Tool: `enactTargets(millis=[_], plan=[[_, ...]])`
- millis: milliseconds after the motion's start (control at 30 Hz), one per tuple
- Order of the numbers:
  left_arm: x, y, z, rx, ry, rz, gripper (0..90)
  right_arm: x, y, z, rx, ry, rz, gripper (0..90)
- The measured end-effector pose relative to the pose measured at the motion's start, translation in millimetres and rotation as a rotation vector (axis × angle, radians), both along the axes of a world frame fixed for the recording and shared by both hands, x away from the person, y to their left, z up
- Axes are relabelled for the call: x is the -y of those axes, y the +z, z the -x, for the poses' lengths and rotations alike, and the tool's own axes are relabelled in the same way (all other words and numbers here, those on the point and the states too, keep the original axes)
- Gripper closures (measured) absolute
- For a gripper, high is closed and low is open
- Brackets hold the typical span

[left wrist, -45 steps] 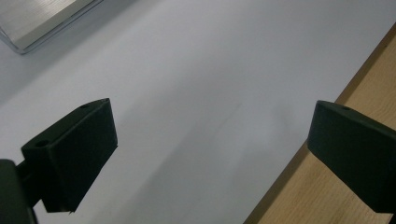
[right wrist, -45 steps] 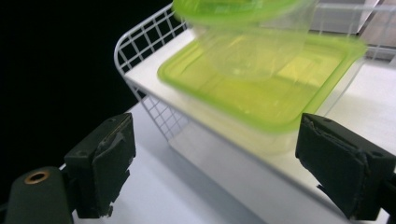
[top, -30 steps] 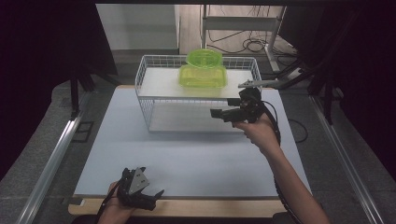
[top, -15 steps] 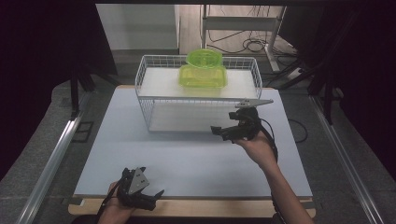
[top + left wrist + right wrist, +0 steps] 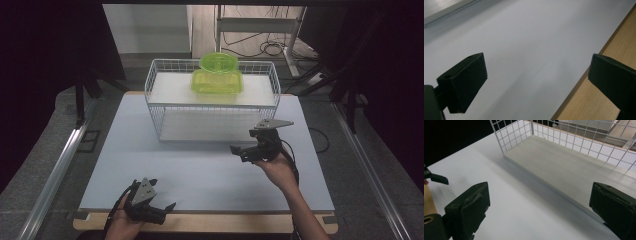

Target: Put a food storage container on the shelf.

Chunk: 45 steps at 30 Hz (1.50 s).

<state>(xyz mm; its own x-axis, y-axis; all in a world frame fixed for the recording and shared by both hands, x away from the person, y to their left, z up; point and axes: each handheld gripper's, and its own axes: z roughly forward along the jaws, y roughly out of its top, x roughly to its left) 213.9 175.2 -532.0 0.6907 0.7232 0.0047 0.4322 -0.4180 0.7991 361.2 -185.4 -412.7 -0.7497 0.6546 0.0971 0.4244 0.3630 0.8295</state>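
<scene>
The left tool (image 5: 159, 209) sits low at the desk's (image 5: 200, 170) near edge, jaws wide and empty. In the middle, a wire rack (image 5: 212, 102) carries green tubs (image 5: 218, 80) on its top shelf. The right tool (image 5: 241, 151), jaws wide and empty, hovers just before the rack's lower right corner.

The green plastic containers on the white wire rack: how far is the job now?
Done: two translucent green plastic containers sit stacked on the white wire rack's top shelf. In hand: nothing; the right claw is open before the rack, the left claw open at the table's near edge. Nothing more waits on the white table mat.
</scene>
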Motion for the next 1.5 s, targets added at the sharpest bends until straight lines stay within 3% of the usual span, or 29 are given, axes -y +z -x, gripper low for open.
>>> enactTargets(millis=[67,167,367,467,767,1100,1300,1500], plan=[[-0.9,0.4,-0.5,-0.018,0.0,0.022,2.6,0.0,-2.7,3.2,0.009,0.001,0.005,2.9],[-2.5,0.5,-0.7,-0.012,0.001,0.035,2.7,0.5,-7.4,9.5,0.022,0.011,0.009,2.7],[-1.8,-0.6,-0.6,-0.004,0.001,0.015,2.8,3.5,-19.5,22.5,0.038,0.024,0.026,2.5],[-0.4,-1.7,-0.5,0.006,-0.006,-0.015,2.8,7.4,-28.5,30.2,0.04,0.031,0.035,2.6],[1.2,-2.2,0.3,0.022,-0.007,-0.036,2.5,21.0,-47.6,45.1,0.045,0.022,0.04,2.6],[1.2,-2.3,0.8,0.035,-0.014,-0.043,2.2,22.3,-79.0,56.9,0.012,0.043,0.113,2.6],[1.4,-2.8,0.9,0.038,-0.015,-0.052,2.0,11.6,-97.4,58.4,-0.027,0.077,0.155,2.6],[1.5,-3.4,0.6,0.038,-0.013,-0.058,1.9,5.1,-104.2,59.0,-0.038,0.094,0.197,2.5]])
